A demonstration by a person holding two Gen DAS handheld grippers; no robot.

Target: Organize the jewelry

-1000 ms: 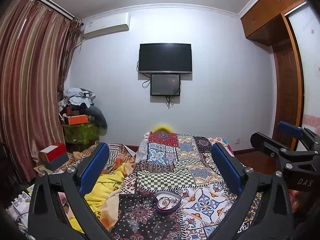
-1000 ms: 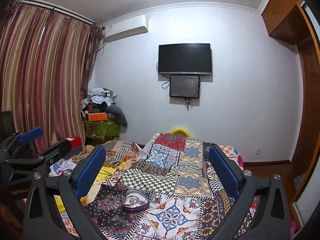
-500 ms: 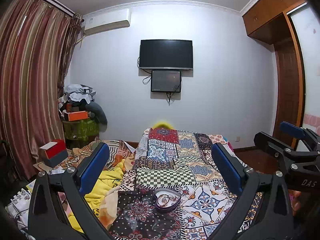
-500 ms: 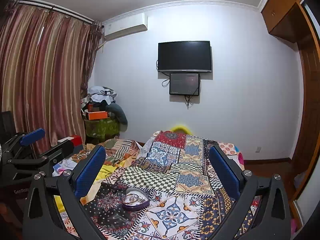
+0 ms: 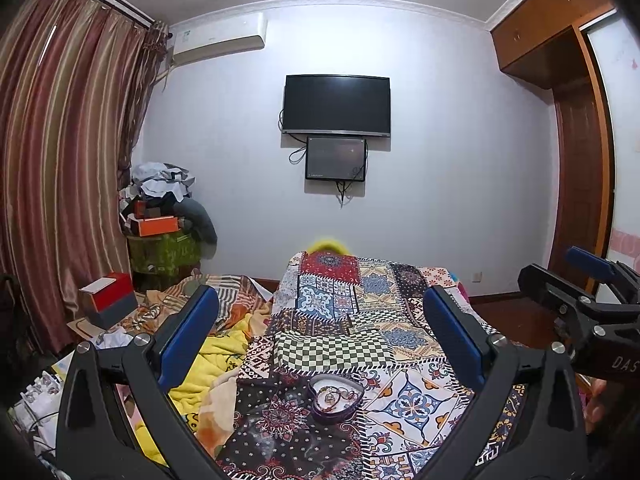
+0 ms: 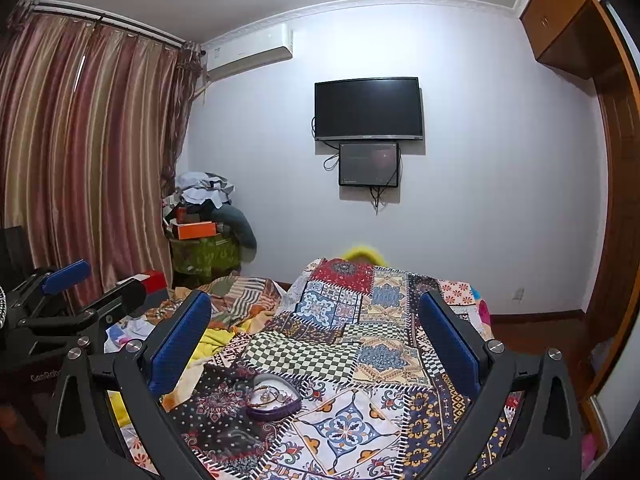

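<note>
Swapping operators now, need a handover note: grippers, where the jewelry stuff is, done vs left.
Left gripper: open, empty, held above the bed.
Right gripper: open, empty, held alongside to the right of the left one.
Heart-shaped dish: sits on the patchwork quilt near the bed's near end, between the left gripper's fingers in its view and lower left in the right view. Jewelry pieces lie in a small heap inside it; individual items are too small to tell apart.
Done: nothing visibly sorted or picked.
Left: reach down to the dish, take pieces out and arrange them.
</note>
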